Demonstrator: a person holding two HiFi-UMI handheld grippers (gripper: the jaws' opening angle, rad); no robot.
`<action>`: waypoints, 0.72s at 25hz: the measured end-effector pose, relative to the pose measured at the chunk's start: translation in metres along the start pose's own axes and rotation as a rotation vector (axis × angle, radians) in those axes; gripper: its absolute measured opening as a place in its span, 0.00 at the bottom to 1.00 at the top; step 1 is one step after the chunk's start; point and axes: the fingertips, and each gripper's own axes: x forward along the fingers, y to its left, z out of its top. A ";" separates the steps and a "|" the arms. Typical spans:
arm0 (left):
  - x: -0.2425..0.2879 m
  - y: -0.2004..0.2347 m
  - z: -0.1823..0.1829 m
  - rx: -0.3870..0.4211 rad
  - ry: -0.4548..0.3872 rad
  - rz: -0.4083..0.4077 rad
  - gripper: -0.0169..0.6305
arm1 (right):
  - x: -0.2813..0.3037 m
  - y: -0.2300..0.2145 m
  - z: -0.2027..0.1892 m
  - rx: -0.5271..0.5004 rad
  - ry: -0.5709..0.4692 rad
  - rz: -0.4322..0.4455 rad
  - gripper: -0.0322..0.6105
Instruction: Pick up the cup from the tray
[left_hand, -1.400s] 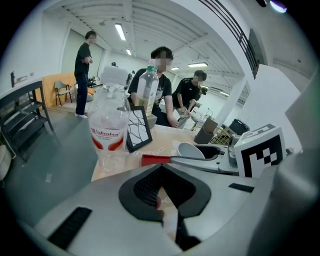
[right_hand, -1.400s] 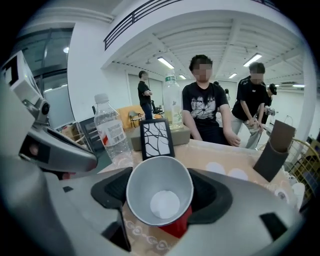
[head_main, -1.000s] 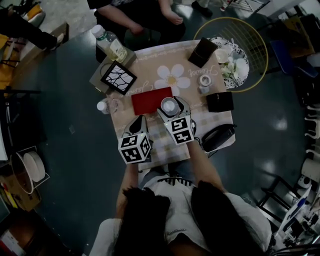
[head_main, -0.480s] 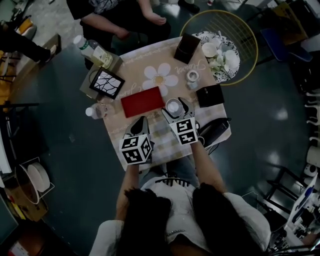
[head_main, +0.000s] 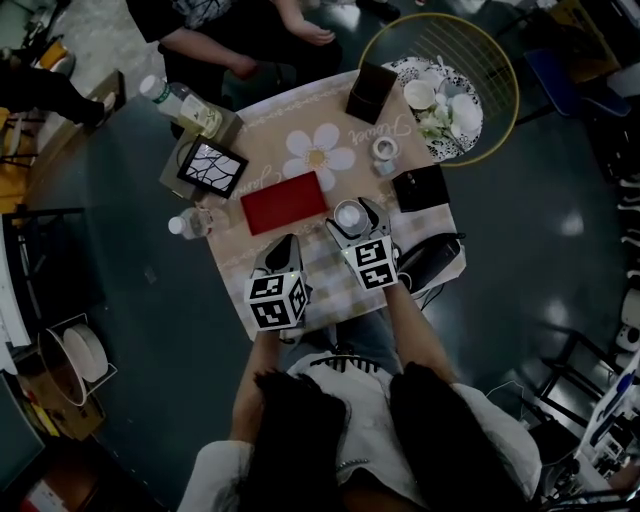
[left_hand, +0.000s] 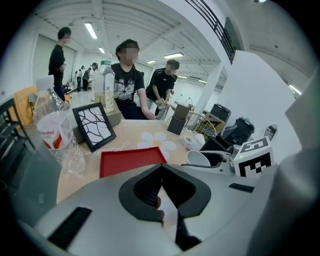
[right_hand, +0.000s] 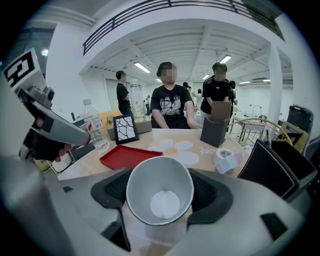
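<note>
Cup (right_hand: 160, 195) gripped in right tongs (right_hand: 160, 189) beside red tray (left_hand: 130, 161) — left tongs (left_hand: 161, 169) closed; flower-print table (head_main: 275, 130), white hall.

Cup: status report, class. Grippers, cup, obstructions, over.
Right gripper shut on cup. Left gripper shut, empty. Cup off red tray, beside it. Nothing crowding it.

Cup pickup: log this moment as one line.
right claw: shut on cup | cup: off the tray, beside it | left claw: shut, empty
</note>
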 end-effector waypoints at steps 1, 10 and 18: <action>0.000 -0.001 0.000 0.002 0.003 -0.003 0.04 | 0.001 -0.001 -0.001 0.002 0.000 -0.001 0.58; -0.003 0.005 -0.002 -0.033 0.013 -0.007 0.04 | 0.000 0.001 0.003 -0.058 -0.056 -0.037 0.59; -0.010 0.011 -0.007 -0.042 0.012 0.010 0.04 | -0.010 0.000 0.023 0.026 -0.136 0.017 0.74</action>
